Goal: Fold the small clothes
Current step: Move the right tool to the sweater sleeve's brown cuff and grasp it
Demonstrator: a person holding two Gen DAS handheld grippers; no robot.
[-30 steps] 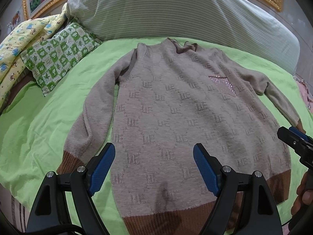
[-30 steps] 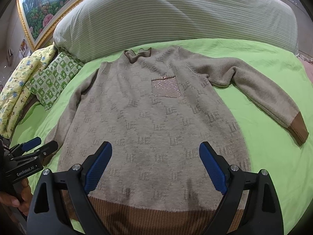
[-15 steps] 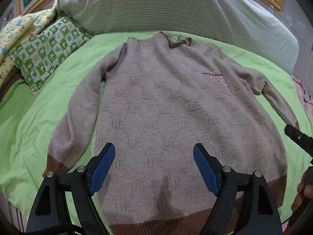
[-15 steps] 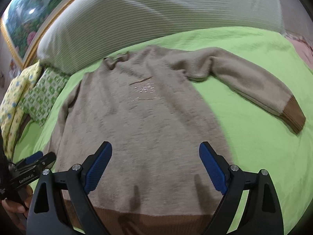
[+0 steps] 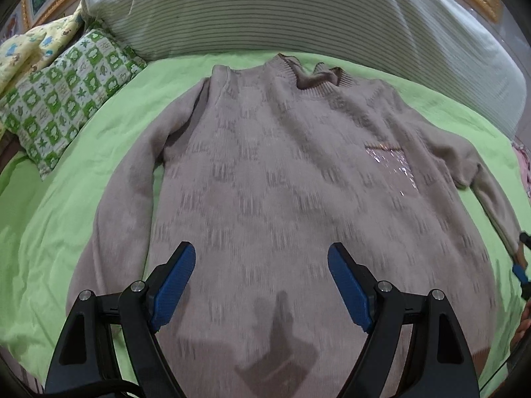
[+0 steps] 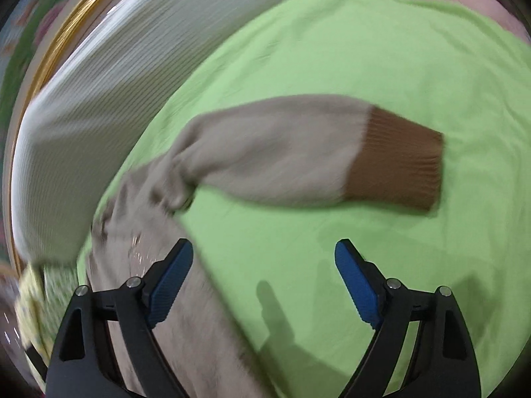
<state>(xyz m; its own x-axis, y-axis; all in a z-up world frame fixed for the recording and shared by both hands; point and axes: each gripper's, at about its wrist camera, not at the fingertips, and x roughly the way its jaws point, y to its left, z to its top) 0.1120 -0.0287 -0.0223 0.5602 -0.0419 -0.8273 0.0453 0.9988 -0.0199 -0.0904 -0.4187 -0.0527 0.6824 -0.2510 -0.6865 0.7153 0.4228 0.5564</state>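
The left wrist camera looks down its spread fingers over the sweater's (image 5: 282, 182) body toward the striped pillow (image 5: 298, 10). The right wrist camera, lower and closer, faces the sleeve (image 6: 282, 162) on the green sheet (image 6: 365, 49). Both views share that sleeve.

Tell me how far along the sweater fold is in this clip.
Done: the beige sweater lies spread flat, front up, on the green sheet. In hand: nothing; the left hand-held gripper hangs open above the body, and the right hand-held gripper is open, pointed toward the sleeve with the brown cuff. Left: every fold; both sleeves lie extended.
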